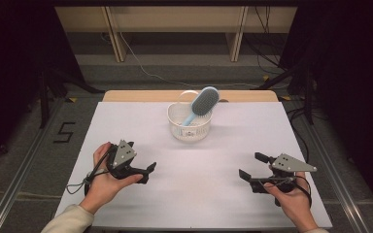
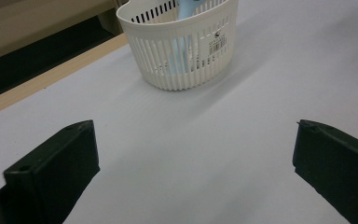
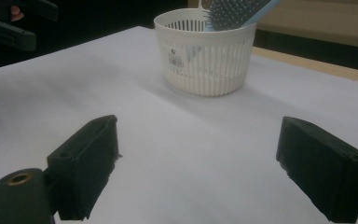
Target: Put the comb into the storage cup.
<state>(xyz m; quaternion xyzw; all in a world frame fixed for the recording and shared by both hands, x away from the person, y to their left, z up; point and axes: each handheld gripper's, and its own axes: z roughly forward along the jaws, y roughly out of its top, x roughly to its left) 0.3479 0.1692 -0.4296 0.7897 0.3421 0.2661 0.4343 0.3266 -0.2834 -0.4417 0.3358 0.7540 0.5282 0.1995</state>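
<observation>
From the high view: one white slatted basket [image 1: 189,124] sits toward the far middle of the white bench [image 1: 126,126], and one blue hairbrush [image 1: 201,104] stands in it, handle down, bristle head poking out over the rim and leaning to the right. Left gripper [image 1: 145,172] and right gripper [image 1: 247,171] are both down at the near side, well apart from the basket, each held in a hand, nothing in either. My guess is the brush is already where it belongs and there's not much left, if anything.

Left gripper view: jaws spread wide with bare bench between them. The basket [image 2: 182,46] is up ahead, and you can spot the brush's pale blue handle [image 2: 182,51] through the slats.

Right gripper view: same deal, jaws spread and empty. Basket [image 3: 205,56] ahead, hairbrush [image 3: 233,11] head sticking out the top. The other gripper peeks in at the top left corner.

Count: one basket, one brush, two grippers.
</observation>
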